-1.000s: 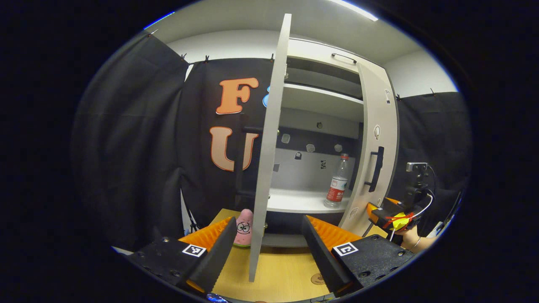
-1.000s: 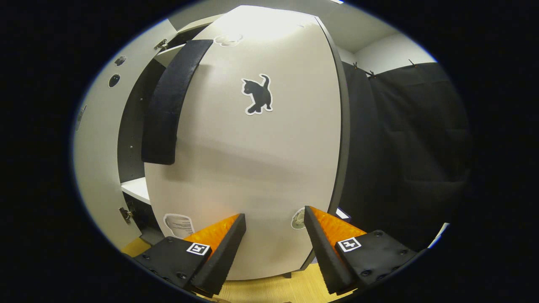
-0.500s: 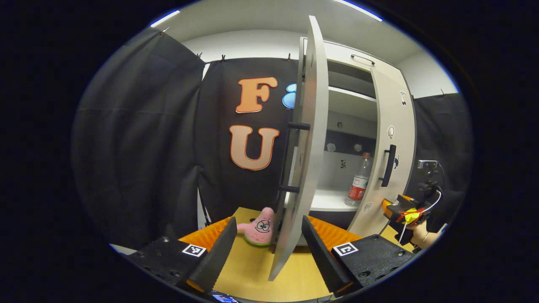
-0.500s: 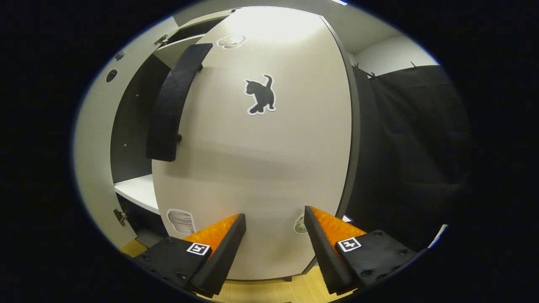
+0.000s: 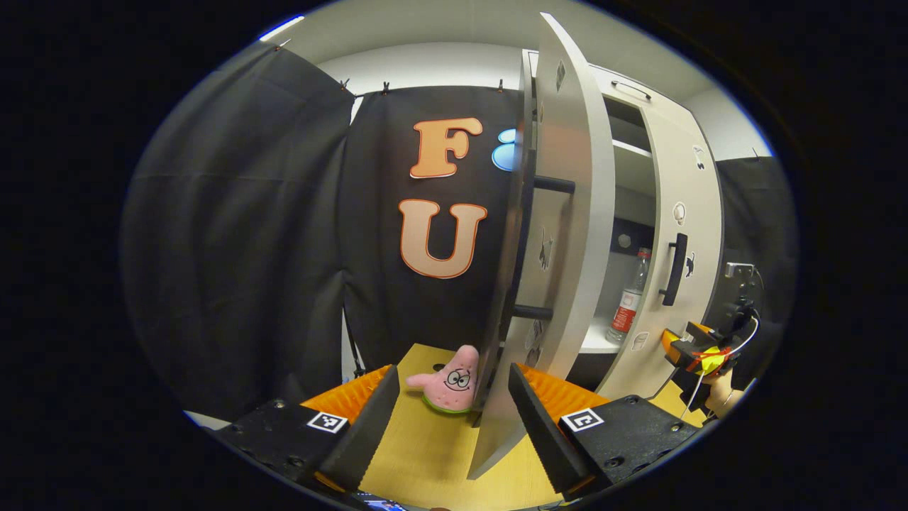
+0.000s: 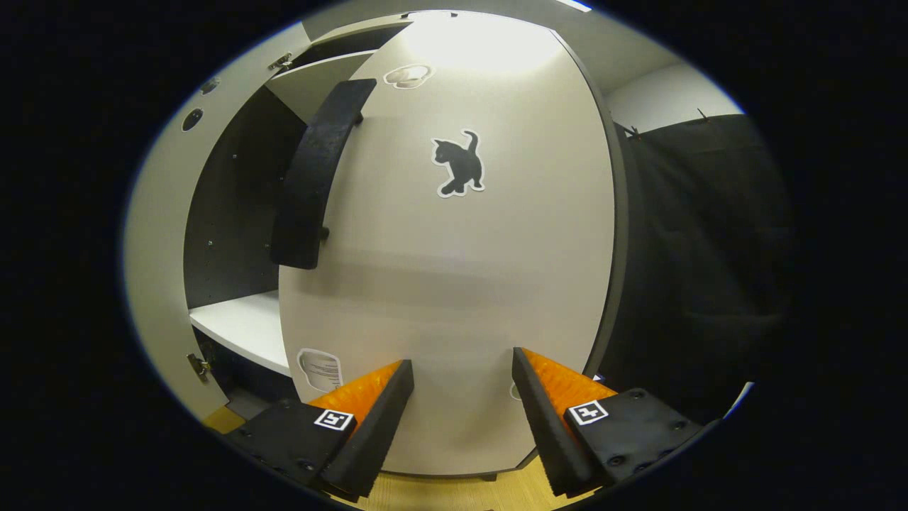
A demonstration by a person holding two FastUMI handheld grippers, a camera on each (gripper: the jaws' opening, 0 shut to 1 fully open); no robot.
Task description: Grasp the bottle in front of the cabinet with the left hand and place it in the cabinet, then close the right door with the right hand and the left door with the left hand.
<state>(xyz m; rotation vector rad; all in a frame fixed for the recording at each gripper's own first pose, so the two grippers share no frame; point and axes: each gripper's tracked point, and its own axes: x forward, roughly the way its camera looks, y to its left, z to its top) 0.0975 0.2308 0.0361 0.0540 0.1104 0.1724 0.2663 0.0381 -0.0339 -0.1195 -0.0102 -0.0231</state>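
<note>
The clear bottle [image 5: 628, 305] with a red label stands upright on the cabinet's white shelf [image 5: 592, 342], seen through the gap between the doors. The left door [image 5: 560, 234] stands open, nearly edge-on, its lower corner between my left gripper's [image 5: 454, 404] open fingers. The right door [image 5: 681, 248] is partly swung in, and my right gripper [image 5: 699, 351] is low at its face, held by a hand. In the right gripper view that door [image 6: 454, 284], with a cat sticker [image 6: 460, 165] and black handle [image 6: 312, 177], is just beyond my open right gripper [image 6: 457, 383].
A pink star plush [image 5: 450, 380] lies on the wooden table [image 5: 425, 454] just left of the left door's foot. Black cloth walls the booth on the left and behind. The shelf [image 6: 241, 326] and a grey panel with a hinge [image 6: 152, 234] show left of the right door.
My left gripper has moved left around the left door, so the door's outer face and handle now show. The right door has swung further in, narrowing the gap in front of the bottle.
</note>
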